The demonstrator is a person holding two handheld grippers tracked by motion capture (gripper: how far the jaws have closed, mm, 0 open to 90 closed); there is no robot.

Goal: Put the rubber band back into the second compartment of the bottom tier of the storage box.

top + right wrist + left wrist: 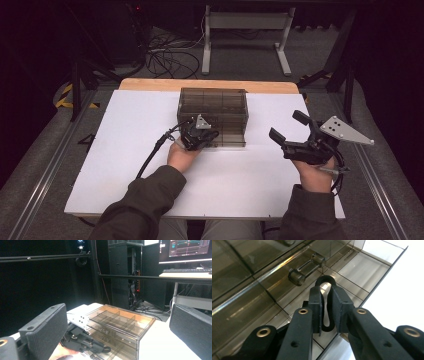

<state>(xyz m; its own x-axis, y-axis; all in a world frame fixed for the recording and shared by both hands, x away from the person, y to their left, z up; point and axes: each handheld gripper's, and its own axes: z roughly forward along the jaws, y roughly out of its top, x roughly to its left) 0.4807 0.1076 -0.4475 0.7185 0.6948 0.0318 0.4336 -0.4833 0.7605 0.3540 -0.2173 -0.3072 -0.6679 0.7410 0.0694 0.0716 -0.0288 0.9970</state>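
The left hand-held gripper (325, 293) pinches a black loop (325, 280), its jaws nearly pressed together on the band, over an open drawer (352, 267) at the bottom of a smoky clear organiser (212, 117). The step looks like setting the loop into a compartment. To do it well, I would lower the tips until the loop sits inside one cell, clear of the dividers, then ease the jaws apart without dragging it back out. The band is thin and wavy and may cling to a pad, so a slow release seems wise.

In the high view the organiser stands at the centre of the white bench (125, 165), with the left hand-held gripper at its 7 o'clock corner. The right hand-held gripper (289, 131) is spread wide and empty, at 3 o'clock from the organiser.
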